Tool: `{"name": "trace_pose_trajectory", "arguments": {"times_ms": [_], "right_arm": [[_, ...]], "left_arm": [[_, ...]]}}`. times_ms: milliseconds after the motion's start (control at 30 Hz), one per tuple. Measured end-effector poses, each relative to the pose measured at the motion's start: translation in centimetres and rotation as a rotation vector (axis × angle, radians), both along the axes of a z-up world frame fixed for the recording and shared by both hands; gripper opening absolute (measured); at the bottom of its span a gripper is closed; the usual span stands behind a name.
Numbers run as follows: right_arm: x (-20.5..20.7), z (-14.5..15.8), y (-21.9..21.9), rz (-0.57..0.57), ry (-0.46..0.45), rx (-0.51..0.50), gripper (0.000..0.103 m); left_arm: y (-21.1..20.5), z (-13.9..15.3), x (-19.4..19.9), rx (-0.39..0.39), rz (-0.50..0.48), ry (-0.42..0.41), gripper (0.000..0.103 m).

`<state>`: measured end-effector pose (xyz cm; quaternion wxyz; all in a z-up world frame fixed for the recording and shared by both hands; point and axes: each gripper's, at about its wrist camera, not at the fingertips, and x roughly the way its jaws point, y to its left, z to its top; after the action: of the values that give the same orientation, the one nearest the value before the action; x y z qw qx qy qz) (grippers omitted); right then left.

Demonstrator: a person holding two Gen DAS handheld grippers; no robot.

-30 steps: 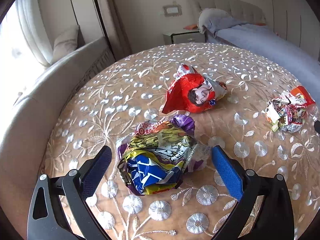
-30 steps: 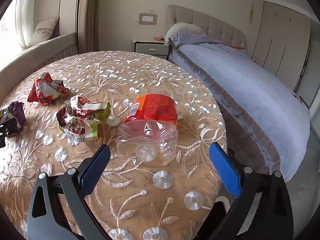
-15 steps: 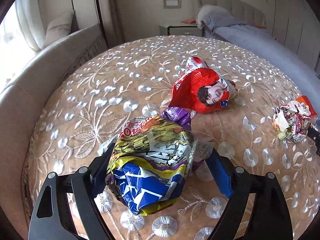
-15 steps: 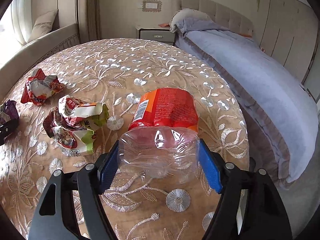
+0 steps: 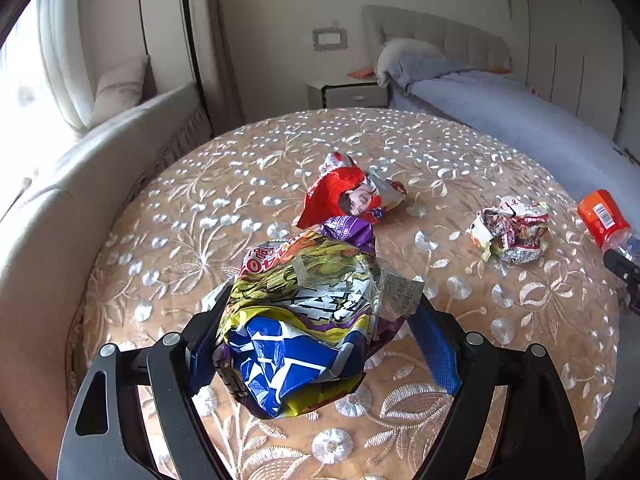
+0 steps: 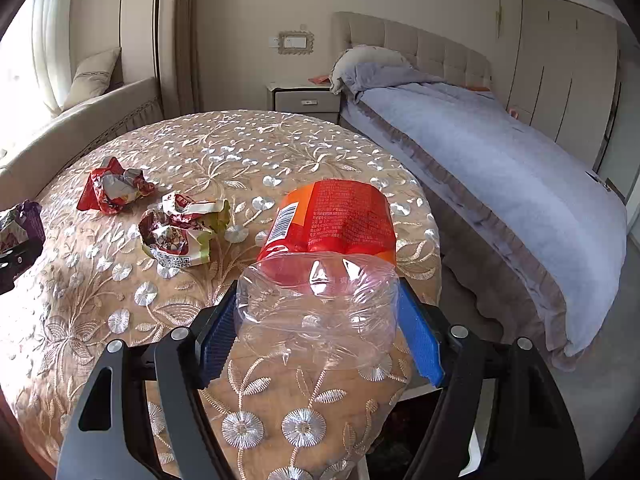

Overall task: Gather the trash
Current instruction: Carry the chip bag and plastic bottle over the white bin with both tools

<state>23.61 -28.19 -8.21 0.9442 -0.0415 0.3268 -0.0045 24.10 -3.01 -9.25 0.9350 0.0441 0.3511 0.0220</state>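
Two pieces of trash are in my grip at once; nearest me, my left gripper [image 5: 316, 340] pinches the yellow-and-blue snack bag [image 5: 304, 320] across its crumpled middle, and my right gripper [image 6: 318, 332] pinches the clear base of the plastic bottle [image 6: 320, 276], whose orange label points away from me; both seem raised a little off the bench [image 6: 120, 320], though I cannot be sure the far ends are clear of the embroidered cloth.

To do this step well I judge I should hold an even squeeze; the bag is slippery foil and may slide out if I tilt it, so I would carry it level; the bottle wall is thin and looks dented between the pads, so more pressure would only buckle it and let it pop free; lifting straight up before swinging away should keep both from dragging on the cloth.

Just beyond the bag lies the red wrapper [image 5: 348, 200], near it but apart; further right sits the crumpled nut wrapper [image 5: 510, 232]; these two remain to be collected. No bin shows in either view; past the bench stand a nightstand [image 6: 306, 98] and the bed [image 6: 500, 160].
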Motion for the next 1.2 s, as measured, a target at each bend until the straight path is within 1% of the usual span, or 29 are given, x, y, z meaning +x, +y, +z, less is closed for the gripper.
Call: {"name": "trace_pose_trajectory", "arguments": {"times_ms": [167, 300, 533, 733, 933, 1200], "right_arm": [[-2.5, 1.1, -0.6, 0.008, -0.029, 0.016, 0.074], [-4.7, 1.9, -1.3, 0.021, -0.049, 0.049, 0.074], [-8.6, 3.4, -1.8, 0.018, -0.111, 0.008, 0.074], [-11.5, 4.1, -3.1, -0.005, -0.152, -0.045, 0.074], [-13.6, 3.5, -5.4, -0.052, -0.148, -0.074, 0.074], [-15.5, 2.4, -8.7, -0.117, -0.121, -0.072, 0.074]], "left_arm": [[-1.7, 1.4, -2.1, 0.006, -0.035, -0.036, 0.080], [-3.4, 2.2, -4.0, 0.001, -0.071, -0.062, 0.080], [-7.6, 2.9, -6.4, 0.008, -0.165, -0.084, 0.080], [-11.6, 2.9, -7.9, 0.032, -0.255, -0.095, 0.080], [-15.8, 2.5, -9.1, 0.057, -0.351, -0.089, 0.081], [-20.5, 1.6, -10.3, 0.100, -0.463, -0.082, 0.081]]}}
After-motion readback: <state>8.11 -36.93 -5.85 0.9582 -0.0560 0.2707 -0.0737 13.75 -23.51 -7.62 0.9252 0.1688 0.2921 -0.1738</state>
